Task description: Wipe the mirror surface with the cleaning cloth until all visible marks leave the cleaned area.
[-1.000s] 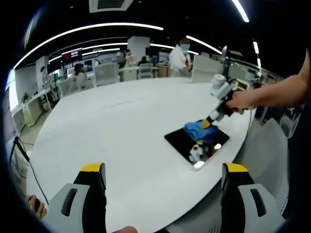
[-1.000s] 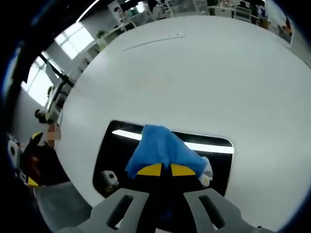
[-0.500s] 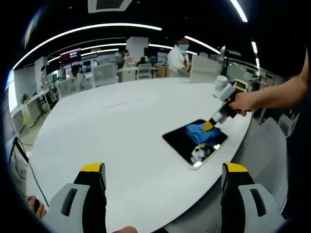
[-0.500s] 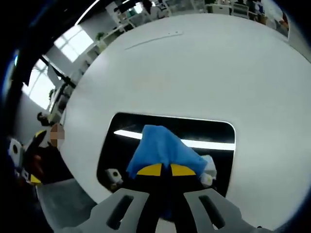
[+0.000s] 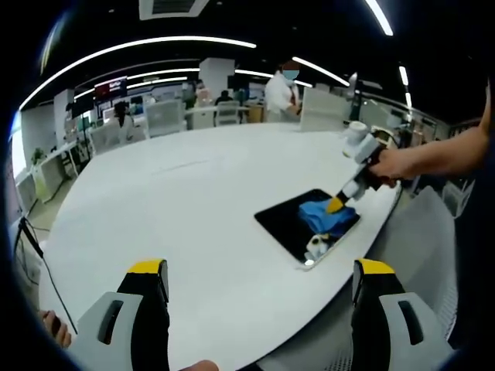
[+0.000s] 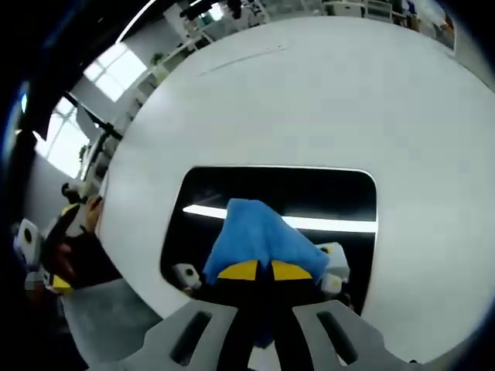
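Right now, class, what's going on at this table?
A person is wiping a mirror lying flat near the edge of a white table. The right claw is shut on a blue cloth and presses it against the glass. The left claw hangs open, away from the mirror, holding nothing.

My big white round table (image 5: 178, 201) carries the dark mirror (image 6: 232, 193) (flat, near its edge).
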`<state>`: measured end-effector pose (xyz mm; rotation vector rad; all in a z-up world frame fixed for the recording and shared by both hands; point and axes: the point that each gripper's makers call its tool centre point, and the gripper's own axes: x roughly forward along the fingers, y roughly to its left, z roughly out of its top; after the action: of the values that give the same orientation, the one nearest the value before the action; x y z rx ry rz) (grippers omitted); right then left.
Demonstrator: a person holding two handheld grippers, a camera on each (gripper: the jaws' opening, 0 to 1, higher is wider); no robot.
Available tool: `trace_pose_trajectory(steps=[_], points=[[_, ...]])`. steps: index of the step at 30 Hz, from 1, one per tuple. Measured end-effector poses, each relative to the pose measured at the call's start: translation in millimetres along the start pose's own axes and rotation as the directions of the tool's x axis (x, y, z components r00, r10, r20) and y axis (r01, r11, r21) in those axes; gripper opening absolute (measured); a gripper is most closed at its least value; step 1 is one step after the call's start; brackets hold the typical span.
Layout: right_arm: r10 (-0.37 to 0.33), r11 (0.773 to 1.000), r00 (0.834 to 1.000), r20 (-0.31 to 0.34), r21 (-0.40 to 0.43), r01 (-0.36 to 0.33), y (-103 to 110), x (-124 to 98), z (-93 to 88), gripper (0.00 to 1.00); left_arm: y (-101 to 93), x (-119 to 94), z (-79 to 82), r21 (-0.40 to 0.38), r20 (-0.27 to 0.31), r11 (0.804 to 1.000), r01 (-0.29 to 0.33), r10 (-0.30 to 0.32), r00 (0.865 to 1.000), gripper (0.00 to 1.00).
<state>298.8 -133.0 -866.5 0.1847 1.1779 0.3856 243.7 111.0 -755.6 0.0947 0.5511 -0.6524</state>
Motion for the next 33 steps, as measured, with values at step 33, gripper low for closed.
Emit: trace_pose_trajectory(steps=[33], points=[[0.037,0.997,0.999,0.04,0.069,-0.04,9.6,-13.0,-37.5,0.0,-0.2,-0.4,-2.7,-0.006,0.005,1.0,-0.008,0.008,1.0,0.99]])
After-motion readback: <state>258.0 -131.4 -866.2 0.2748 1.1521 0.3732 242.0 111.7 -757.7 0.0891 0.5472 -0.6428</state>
